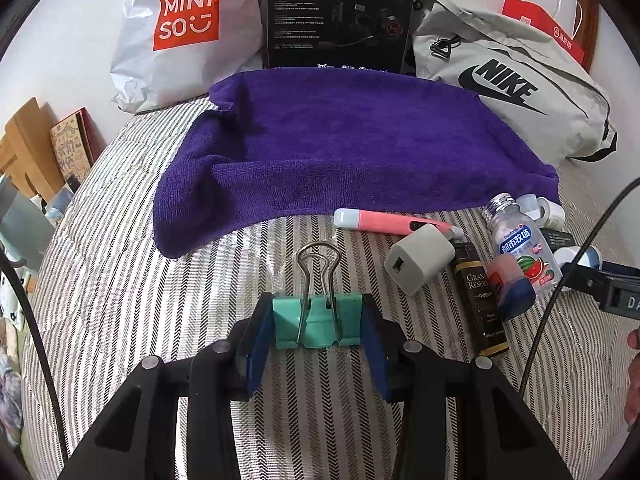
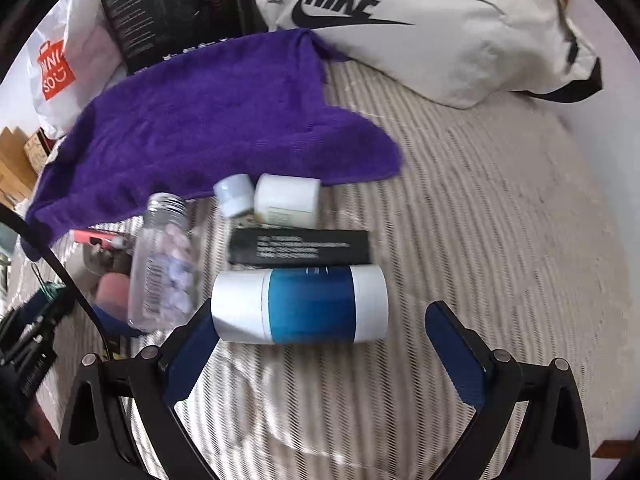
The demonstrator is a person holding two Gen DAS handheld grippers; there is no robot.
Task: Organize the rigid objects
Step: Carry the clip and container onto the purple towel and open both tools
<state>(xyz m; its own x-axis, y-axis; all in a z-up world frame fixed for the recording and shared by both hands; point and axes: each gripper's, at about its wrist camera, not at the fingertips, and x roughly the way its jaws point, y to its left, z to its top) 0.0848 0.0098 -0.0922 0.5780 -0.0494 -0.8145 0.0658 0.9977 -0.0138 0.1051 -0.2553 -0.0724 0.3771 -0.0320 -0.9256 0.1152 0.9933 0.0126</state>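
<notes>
Left wrist view first: the left gripper (image 1: 318, 326) has its blue-padded fingers (image 1: 258, 330) pinched on a mint-green metal binder clip (image 1: 316, 322), whose silver wire handles lie flat and point away over the grey-and-white striped bedcover (image 1: 120, 280). Beyond it a purple terry towel (image 1: 340, 152) is spread out, backed by a white Miniso shopping bag (image 1: 180, 32), a black printed carton (image 1: 340, 12) and a pale grey Nike bag (image 1: 508, 84). To the right lies a cluster: a pink-and-white pen-shaped tool (image 1: 384, 222), a white cube-shaped USB charger (image 1: 418, 260), a black flat box with gold lettering (image 1: 482, 304), and a clear plastic bottle with a watermelon label (image 1: 520, 252), which holds pale tablets. Over to the right wrist view, and it is blurred: the right gripper (image 2: 320, 356) is spread wide, its left pad (image 2: 188, 360) just touching a white cylinder with a blue band (image 2: 300, 306) lying on its side, the other pad well apart from it. Behind sit a long black box (image 2: 300, 246), two small white jars (image 2: 288, 200) and the clear bottle (image 2: 164, 264), cap off, with tablets inside.
</notes>
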